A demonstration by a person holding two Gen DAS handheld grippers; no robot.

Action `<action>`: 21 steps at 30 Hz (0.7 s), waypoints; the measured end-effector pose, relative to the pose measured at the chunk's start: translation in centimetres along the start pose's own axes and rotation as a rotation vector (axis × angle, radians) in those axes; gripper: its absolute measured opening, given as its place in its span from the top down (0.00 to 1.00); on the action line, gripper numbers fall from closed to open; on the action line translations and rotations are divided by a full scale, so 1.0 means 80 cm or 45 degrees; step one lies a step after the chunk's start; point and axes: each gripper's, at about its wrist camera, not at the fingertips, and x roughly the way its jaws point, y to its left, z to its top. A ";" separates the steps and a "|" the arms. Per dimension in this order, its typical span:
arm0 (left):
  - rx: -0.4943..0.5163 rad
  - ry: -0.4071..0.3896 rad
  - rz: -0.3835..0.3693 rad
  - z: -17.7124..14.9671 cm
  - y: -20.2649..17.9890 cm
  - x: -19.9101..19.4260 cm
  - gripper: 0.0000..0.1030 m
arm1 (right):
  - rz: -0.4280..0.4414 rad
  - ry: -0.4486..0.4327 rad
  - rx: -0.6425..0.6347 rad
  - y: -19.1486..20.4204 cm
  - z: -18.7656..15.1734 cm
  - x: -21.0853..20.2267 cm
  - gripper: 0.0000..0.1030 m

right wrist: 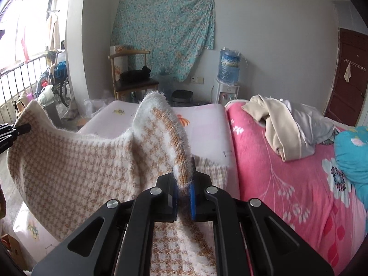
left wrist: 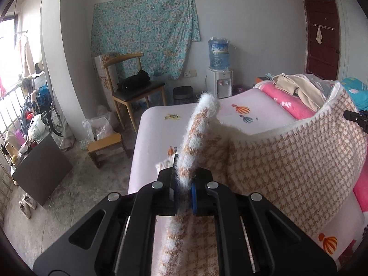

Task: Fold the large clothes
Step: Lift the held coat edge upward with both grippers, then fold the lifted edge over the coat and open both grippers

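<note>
Holding the sweater (left wrist: pixel 287 151) up over the bed (left wrist: pixel 158 119), both grippers (left wrist: pixel 184 191) (right wrist: pixel 182 191) are clamped on its fuzzy edge; it stretches sideways between them, neither hand nearer.

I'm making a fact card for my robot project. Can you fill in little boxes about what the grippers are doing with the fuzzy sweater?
left gripper: shut on one edge of the sweater
right gripper: shut on the other edge
sweater: fuzzy, tan and white checks, hanging stretched between both grippers
under it: bed with a pale balloon-print sheet
beside it: pink blanket with a pile of clothes on top
fold: not yet made
</note>
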 end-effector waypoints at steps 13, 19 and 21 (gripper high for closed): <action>-0.128 0.588 -0.086 0.000 0.017 0.294 0.70 | 0.150 0.540 0.273 -0.072 0.008 0.291 0.60; -0.201 0.369 -0.150 0.010 0.030 0.244 0.62 | 0.196 0.409 0.411 -0.103 0.015 0.267 0.49; -0.204 0.342 -0.232 0.019 0.021 0.240 0.55 | 0.267 0.387 0.405 -0.091 0.027 0.269 0.49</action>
